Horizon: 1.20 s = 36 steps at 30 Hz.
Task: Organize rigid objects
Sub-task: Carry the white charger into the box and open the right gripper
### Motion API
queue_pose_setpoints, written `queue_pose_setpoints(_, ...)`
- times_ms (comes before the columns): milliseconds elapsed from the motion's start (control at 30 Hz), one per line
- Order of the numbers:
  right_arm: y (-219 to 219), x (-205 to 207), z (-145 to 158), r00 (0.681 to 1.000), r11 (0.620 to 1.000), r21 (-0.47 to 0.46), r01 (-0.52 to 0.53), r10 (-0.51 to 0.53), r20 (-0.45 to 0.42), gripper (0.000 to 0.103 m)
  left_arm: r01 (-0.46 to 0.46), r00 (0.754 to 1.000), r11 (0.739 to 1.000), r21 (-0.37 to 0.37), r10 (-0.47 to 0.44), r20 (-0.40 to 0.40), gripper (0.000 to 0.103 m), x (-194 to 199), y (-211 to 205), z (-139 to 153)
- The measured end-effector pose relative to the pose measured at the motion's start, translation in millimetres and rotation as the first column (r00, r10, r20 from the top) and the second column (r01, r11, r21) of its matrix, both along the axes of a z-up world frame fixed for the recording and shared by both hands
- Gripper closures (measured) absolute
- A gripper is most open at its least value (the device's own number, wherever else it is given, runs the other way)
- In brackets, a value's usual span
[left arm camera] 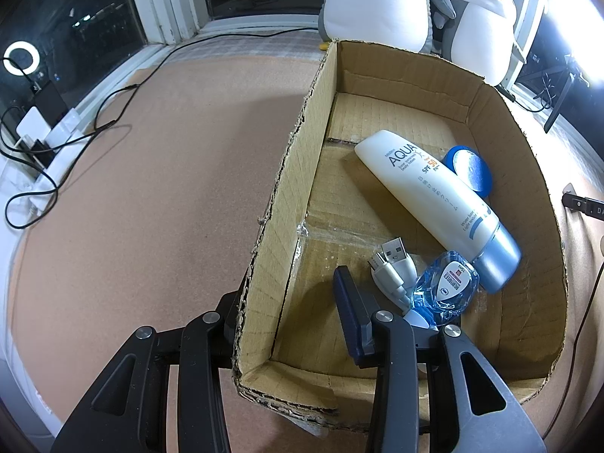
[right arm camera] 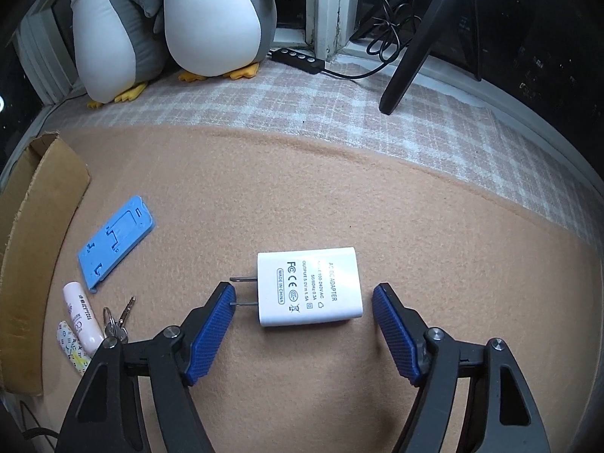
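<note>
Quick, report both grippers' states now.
Left gripper: open, straddling the cardboard box wall, holding nothing.
Right gripper: open around the white adapter, not gripping.

Left gripper's (left arm camera: 290,302) left finger hidden behind cardboard box wall (left arm camera: 287,196); only right finger pad (left arm camera: 349,313) visible. White USB cable (left arm camera: 392,264): 2 plugs show, rest hidden under gripper linkage. Small clear blue bottle (left arm camera: 445,288) label too small to read; its lower end covered by gripper. Blue round lid (left arm camera: 470,168) partly hidden behind sunscreen tube (left arm camera: 434,196). Right view: patterned packet (right arm camera: 71,343) partly under pink tube (right arm camera: 81,317); keys (right arm camera: 115,324) partly behind gripper arm.
</note>
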State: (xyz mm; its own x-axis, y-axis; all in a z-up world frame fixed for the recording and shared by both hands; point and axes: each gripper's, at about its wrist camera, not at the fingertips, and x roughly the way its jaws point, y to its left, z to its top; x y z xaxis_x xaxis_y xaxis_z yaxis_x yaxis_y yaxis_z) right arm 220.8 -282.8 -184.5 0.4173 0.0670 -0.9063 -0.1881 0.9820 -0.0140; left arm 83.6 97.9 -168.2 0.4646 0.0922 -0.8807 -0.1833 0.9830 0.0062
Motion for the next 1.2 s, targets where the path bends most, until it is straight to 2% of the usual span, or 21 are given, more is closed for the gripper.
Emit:
queue_pose_setpoints(33,0.7,0.1,0.5,1.000,1.000,0.000,-0.002,0.002,0.000,0.043,0.000,1.000,1.000,0.000,0.000,0.000,0.064,0.0,0.1,0.0)
queue_pose_setpoints(367,2.2,-8.2,4.5,1.000,1.000,-0.009,0.001,-0.001,0.015,0.044,-0.002,1.000,1.000,0.000,0.002,0.000,0.064,0.6,0.5,0.2)
queue_pose_setpoints(667,13.8,-27.0,26.0,0.998,1.000,0.008,-0.017,0.016,0.054,0.044,-0.002,1.000,1.000,-0.004,0.002,0.002,0.064,0.7,0.4,-0.2)
queue_pose_setpoints(867,44.6,-43.5,56.0,0.991,0.997,0.026,-0.077,0.074,0.108,0.044,-0.006,1.000,1.000,-0.009,0.006,0.003,0.064,1.2,-1.6,-1.0)
queue_pose_setpoints(1200,123.9,-62.8,98.1,0.961,0.972,0.065,-0.226,0.212,0.180,0.044,-0.007,1.000,1.000,-0.017,0.008,0.008,0.064,1.4,-1.6,-2.1)
